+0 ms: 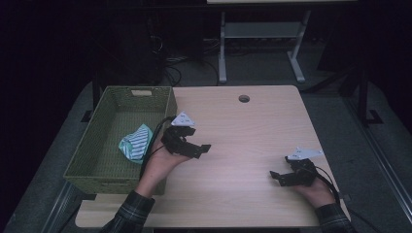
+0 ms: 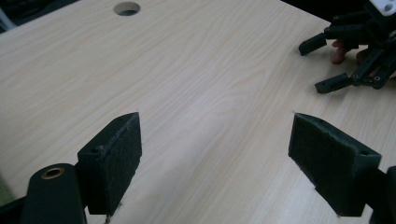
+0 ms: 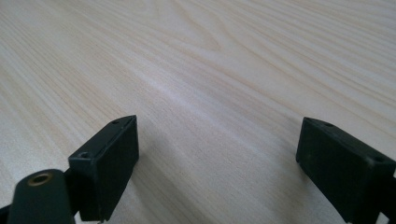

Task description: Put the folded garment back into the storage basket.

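A folded cloth (image 1: pixel 134 143) with white and teal stripes lies inside the green woven basket (image 1: pixel 105 167) at the table's left. My left gripper (image 1: pixel 203 148) hovers just right of the basket, jaws wide apart with nothing between them; its own view shows bare wood between the pads (image 2: pixel 112 163). My right gripper (image 1: pixel 275 177) rests near the front right of the table, also open and empty, and it appears far off in the left gripper view (image 2: pixel 329 63). Bare tabletop lies between its pads (image 3: pixel 105 165).
The light wooden table (image 1: pixel 243 141) has a round cable hole (image 1: pixel 244 98) near its far edge. Beyond the table stands a white metal frame (image 1: pixel 262 34) on a dark floor with cables. The basket overhangs the table's left edge.
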Available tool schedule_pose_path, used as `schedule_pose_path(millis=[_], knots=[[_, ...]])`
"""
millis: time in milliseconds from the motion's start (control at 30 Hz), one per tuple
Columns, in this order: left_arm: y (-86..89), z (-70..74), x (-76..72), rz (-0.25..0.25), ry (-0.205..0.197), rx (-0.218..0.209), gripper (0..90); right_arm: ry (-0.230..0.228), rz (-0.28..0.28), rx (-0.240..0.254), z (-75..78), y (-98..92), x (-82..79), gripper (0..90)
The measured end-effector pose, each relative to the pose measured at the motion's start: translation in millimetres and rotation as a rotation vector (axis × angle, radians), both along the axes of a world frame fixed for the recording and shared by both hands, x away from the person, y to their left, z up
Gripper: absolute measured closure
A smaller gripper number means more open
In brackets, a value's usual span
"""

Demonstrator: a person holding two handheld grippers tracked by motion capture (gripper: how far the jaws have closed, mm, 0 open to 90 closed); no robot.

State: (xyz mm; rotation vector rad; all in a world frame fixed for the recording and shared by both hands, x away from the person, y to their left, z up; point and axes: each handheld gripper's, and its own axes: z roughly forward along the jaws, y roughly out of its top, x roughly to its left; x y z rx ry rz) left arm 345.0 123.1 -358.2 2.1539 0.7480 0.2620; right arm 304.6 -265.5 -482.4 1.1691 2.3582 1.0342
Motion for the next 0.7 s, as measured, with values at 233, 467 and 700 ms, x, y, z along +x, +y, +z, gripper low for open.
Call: schedule_pose_path(millis=[233, 467, 700], knots=[[-23.1, -21.3, -3.8, -0.04, 0.004, 0.029, 16.7, 0.001, -0.002, 0.002, 0.0, 0.2, -0.1, 12.9], [-39.1, -47.2, -5.0, -0.041, 0.015, 0.068, 16.6, 0.001, -0.001, 0.001, 0.0, 0.1, 0.0, 12.9], [-42.9, -71.0, -5.2, -0.004, 0.011, 0.081, 16.9, 0.001, -0.001, 0.0, 0.0, 0.0, -0.1, 12.9]])
